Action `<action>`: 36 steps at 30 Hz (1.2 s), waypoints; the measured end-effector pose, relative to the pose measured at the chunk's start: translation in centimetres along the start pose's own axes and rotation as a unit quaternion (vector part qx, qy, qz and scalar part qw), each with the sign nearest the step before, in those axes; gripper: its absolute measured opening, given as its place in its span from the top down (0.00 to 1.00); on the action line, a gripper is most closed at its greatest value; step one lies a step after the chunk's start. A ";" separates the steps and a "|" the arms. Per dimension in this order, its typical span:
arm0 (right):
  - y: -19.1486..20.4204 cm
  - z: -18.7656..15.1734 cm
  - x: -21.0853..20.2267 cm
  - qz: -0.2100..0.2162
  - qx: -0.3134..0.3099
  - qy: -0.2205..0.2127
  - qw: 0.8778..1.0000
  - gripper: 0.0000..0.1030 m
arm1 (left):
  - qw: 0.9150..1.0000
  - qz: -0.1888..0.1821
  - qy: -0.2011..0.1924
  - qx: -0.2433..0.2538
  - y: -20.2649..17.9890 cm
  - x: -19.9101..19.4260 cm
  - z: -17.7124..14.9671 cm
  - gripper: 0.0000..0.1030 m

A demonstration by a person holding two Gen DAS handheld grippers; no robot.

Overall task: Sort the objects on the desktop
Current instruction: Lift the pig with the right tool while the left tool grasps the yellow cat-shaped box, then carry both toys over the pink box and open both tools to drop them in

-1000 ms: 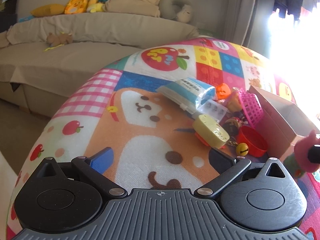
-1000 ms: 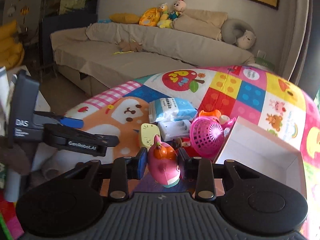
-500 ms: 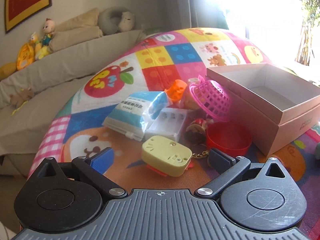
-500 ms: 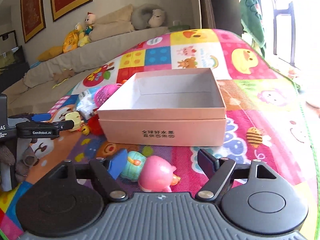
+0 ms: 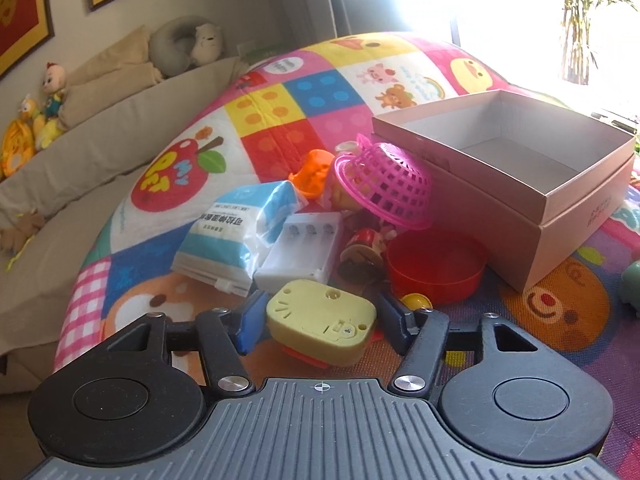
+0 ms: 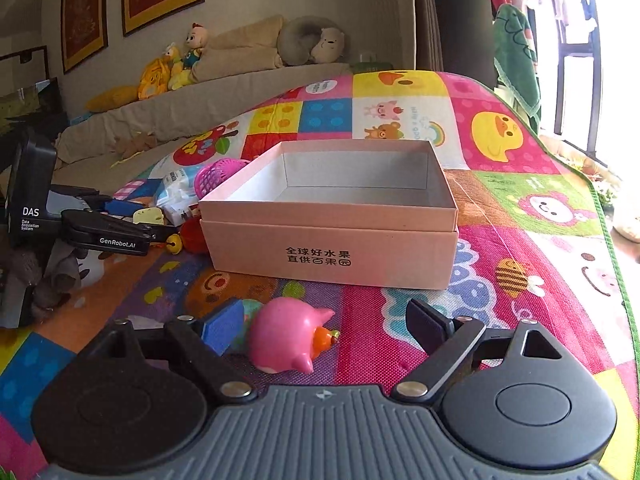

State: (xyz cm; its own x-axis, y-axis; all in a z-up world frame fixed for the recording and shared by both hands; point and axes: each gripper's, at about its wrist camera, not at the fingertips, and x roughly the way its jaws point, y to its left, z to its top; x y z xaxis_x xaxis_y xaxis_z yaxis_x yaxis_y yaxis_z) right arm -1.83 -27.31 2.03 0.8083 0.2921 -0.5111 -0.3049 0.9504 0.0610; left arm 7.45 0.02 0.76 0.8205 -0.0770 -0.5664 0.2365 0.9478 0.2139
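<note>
- Two grippers are at work on the play mat (image 6: 516, 208): the left gripper (image 5: 318, 322) has just closed its fingers on the yellow toy (image 5: 322, 326), pads pressing both its sides, while the right gripper (image 6: 324, 326) has just been spreading its fingers and stands wide, with the pink pig toy (image 6: 286, 334) lying loose on the mat between them, touching neither pad as far as can be told.
- For the left-hand step, a sound lift would go straight up, keeping the yellow toy level so it does not twist out, then clear the red bowl (image 5: 436, 272) and the small yellow ball (image 5: 416, 302) just beside it before crossing to the box.
- The right hand would do best to draw back without nudging the pig.
- One cardboard box (image 6: 332, 236) stands open and looks empty, near the pile.
- Counted in the pile: one tissue pack (image 5: 236, 236), one white battery case (image 5: 300, 256), one pink basket (image 5: 384, 188) tipped against the box, one orange toy (image 5: 314, 172), one red bowl.
- One small doll figure (image 5: 360, 248) lies among them, partly hidden.
</note>
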 end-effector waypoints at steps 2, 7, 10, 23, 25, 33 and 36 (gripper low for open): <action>0.9 0.0 0.0 0.001 -0.023 0.003 1.000 0.14 | 1.000 -0.003 -0.004 -0.012 0.0 -0.7 -0.2 0.37; 2.6 0.1 0.6 0.007 -0.057 0.018 0.998 0.08 | 0.999 -0.014 -0.015 -0.036 -0.9 -4.7 -1.6 0.38; 3.2 0.1 1.1 -0.004 -0.073 0.031 0.997 0.05 | 0.998 -0.030 -0.025 -0.050 -1.3 -7.6 -2.6 0.38; 3.2 1.2 2.7 0.013 -0.037 0.093 0.995 0.32 | 0.996 -0.040 -0.058 -0.055 -3.6 -13.3 -3.3 0.38; 3.4 1.9 0.0 0.019 -0.051 0.071 0.996 0.33 | 0.995 -0.046 -0.073 -0.058 -3.7 -14.5 -2.6 0.38; 0.5 10.7 -11.0 -0.035 -0.056 -0.110 0.992 0.33 | 0.981 -0.063 -0.180 -0.037 -4.9 -16.2 6.6 0.37; -0.9 13.5 -10.4 -0.065 -0.055 -0.129 0.988 0.33 | 0.979 -0.084 -0.179 -0.056 -5.4 -13.4 10.4 0.37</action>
State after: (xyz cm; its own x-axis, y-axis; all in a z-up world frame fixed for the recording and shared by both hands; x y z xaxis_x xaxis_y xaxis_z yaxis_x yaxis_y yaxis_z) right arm -3.18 -29.80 18.84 0.9413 0.1988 -0.2729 -0.2312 0.9686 -0.0919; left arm 0.56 -7.27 15.44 0.9090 -0.3197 -0.2675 0.3423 0.9387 0.0412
